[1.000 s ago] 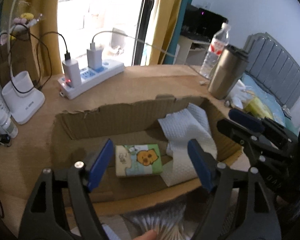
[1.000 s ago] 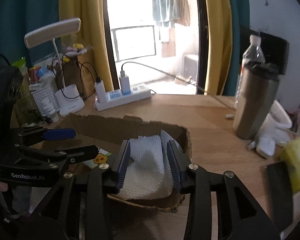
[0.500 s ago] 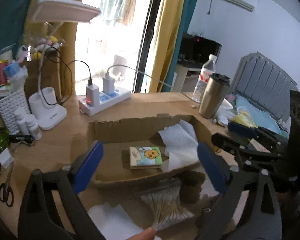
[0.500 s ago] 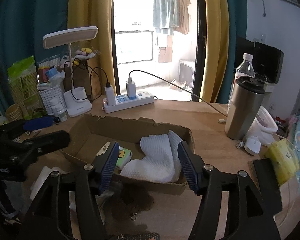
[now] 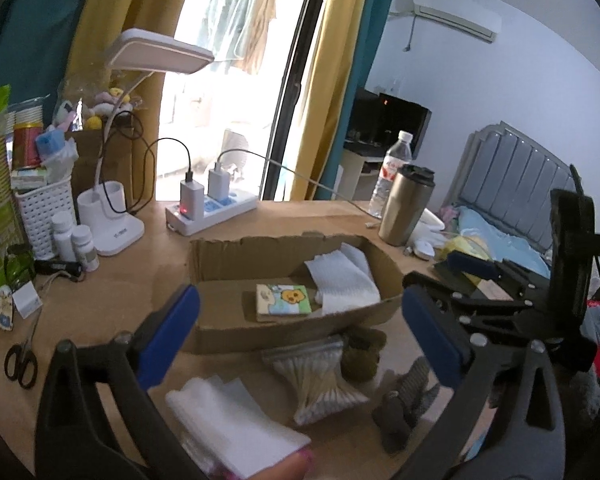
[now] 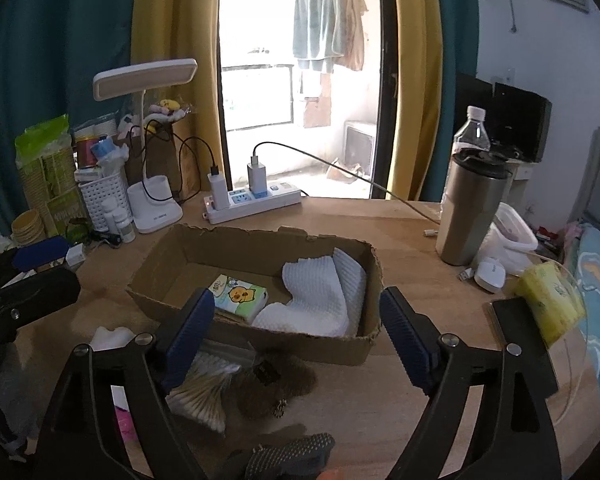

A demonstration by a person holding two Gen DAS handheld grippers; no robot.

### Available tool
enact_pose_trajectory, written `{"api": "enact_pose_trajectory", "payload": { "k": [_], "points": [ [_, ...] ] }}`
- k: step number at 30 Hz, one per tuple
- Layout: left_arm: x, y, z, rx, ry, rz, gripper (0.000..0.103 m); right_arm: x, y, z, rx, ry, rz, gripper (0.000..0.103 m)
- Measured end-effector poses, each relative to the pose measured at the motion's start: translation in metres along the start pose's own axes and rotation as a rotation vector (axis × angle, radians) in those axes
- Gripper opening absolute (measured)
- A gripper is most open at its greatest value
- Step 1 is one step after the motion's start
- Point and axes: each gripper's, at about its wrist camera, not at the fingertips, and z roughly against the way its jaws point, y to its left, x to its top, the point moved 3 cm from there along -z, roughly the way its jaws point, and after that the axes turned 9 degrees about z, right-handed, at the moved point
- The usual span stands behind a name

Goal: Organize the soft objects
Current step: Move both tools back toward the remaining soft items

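Cardboard box [image 6: 260, 320] on the counter [image 6: 412, 240] already holds the white towel [image 6: 316, 296] and tissue pack [image 6: 240, 294]; both tongs, left [image 5: 300, 332] and right [image 6: 296, 336], hang spread and empty above unsorted cotton swabs [image 5: 320, 380].

Surface: wooden table [image 6: 400, 240]
Middle: cardboard box [image 6: 260, 332]
Back edge: power strip [image 6: 256, 200], lamp base [image 6: 156, 212], steel tumbler [image 6: 470, 216]
Front: cotton swab bag [image 6: 204, 388], brown fuzzy item [image 6: 276, 388], white folded cloth [image 5: 228, 420]
Left edge: scissors [image 5: 20, 364]
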Motion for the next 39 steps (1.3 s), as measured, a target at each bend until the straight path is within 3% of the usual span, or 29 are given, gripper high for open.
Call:
{"api": "enact_pose_trajectory", "payload": {
  "k": [8, 19, 24, 33, 39],
  "points": [
    [-0.013, 0.002, 0.025, -0.022, -0.008, 0.022, 0.102, -0.011, 0.01, 0.021, -0.024, -0.005, -0.01, 0.087],
    [-0.042, 0.027, 0.037, 0.051, 0.006, 0.042, 0.102, -0.03, 0.033, 0.039, -0.038, 0.013, 0.031, 0.087],
    [-0.057, 0.037, 0.029, 0.065, 0.054, 0.052, 0.102, -0.043, 0.037, 0.037, -0.038, 0.034, 0.024, 0.087],
    [-0.076, 0.045, 0.032, 0.095, 0.067, 0.074, 0.102, -0.06, 0.051, 0.035, -0.005, 0.06, 0.061, 0.087],
    [-0.093, 0.054, 0.023, 0.138, 0.133, 0.103, 0.102, -0.075, 0.052, 0.03, 0.026, 0.075, 0.049, 0.087]
  ]
}}
